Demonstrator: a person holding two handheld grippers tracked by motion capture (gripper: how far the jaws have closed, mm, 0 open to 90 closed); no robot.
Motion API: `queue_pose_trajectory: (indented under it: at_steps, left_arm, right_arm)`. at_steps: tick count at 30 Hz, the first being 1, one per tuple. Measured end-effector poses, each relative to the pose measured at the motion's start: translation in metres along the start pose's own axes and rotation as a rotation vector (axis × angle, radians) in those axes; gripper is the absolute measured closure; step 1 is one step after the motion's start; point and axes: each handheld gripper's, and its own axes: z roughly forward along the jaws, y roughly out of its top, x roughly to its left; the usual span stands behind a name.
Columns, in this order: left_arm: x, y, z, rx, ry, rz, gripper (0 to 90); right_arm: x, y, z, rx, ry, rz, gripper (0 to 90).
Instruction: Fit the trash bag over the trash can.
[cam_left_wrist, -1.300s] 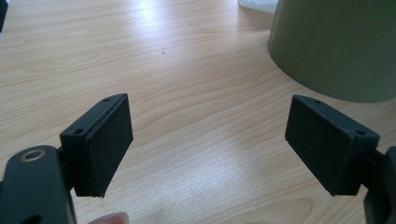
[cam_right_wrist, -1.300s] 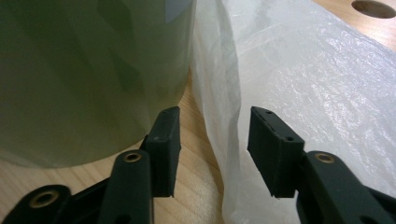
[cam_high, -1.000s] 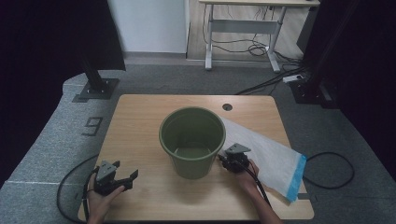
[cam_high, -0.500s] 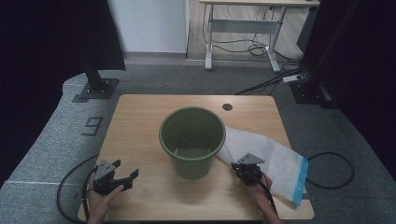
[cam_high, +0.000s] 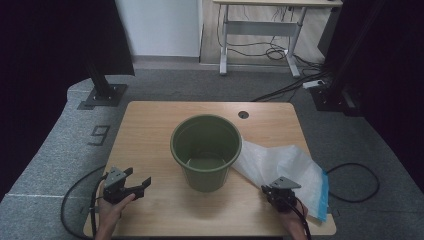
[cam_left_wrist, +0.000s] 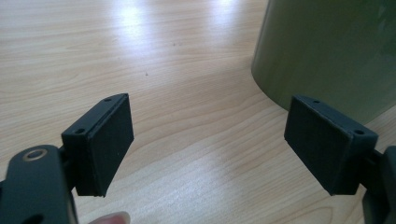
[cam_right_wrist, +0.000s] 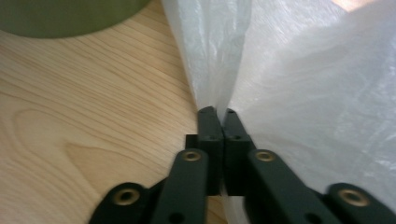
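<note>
A green plastic bucket (cam_high: 205, 151) stands upright in the middle of the wooden table (cam_high: 150, 125). A white plastic bag (cam_high: 282, 167) with a blue edge lies to its right, one end against the bucket. My right gripper (cam_high: 276, 190) rests at the bag's near edge and is shut on the bag (cam_right_wrist: 280, 70), with the film bunched between its jaws (cam_right_wrist: 218, 119). My left gripper (cam_high: 131, 185) is at the table's front left, open, with nothing between its pads (cam_left_wrist: 109, 140). The bucket's wall (cam_left_wrist: 327, 51) rises just beyond its right pad.
A round cable hole (cam_high: 243, 114) sits near the table's far edge. Black cables (cam_high: 75, 210) trail off the table to the carpet on both sides. A stand base (cam_high: 102, 95) and a desk frame (cam_high: 260, 35) are on the floor behind.
My right gripper has drawn back from beside the bucket toward the table's front right, pulling the bag's near edge with it. The left gripper has stayed put.
</note>
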Motion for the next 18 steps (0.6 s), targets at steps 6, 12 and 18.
queue_pose_trajectory:
  at_steps: [6,12,18]
  left_arm:
    - [0.001,0.001,0.001,0.001,-0.001,0.001,15.6]
    - [0.001,0.001,-0.001,-0.001,0.004,-0.001,15.6]
    - [0.001,-0.001,0.0,0.007,0.008,0.001,15.7]
  right_arm:
    - [0.01,0.022,-0.003,-0.048,0.006,-0.034,52.0]
    - [0.007,0.054,0.014,-0.044,0.029,-0.027,35.5]
    - [0.011,0.074,0.037,-0.05,0.028,-0.038,32.5]
